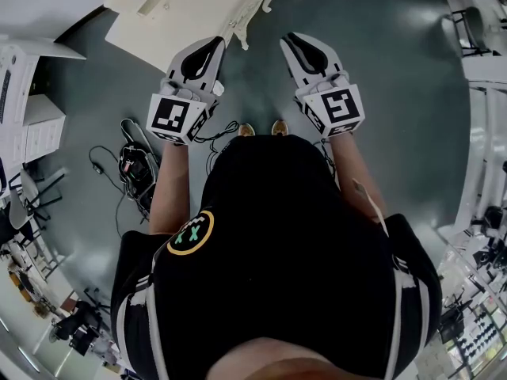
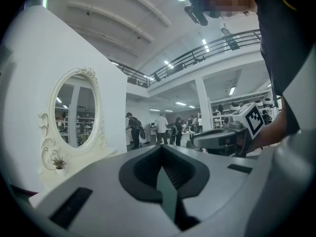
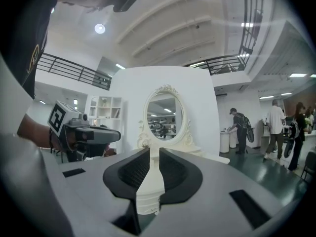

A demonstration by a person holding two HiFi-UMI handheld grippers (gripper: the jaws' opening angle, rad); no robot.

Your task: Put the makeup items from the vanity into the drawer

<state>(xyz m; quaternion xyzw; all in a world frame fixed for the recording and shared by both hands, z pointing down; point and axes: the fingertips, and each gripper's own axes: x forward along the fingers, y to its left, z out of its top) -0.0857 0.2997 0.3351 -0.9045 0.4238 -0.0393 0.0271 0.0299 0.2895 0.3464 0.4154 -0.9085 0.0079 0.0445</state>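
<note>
The left gripper (image 1: 212,46), jaws together, and the right gripper (image 1: 293,42), jaws barely apart, are empty and aim level at the vanity (image 3: 170,139), apparently before approaching.

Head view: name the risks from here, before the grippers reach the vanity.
1. Cables lie on the floor near the left shoe; a step that way could snag them.
2. The left gripper is shut and the right gripper barely open, both empty; reaching in like this may knock things instead of gripping them.
3. A small potted plant stands on the vanity; a wide swing could tip it.
</note>
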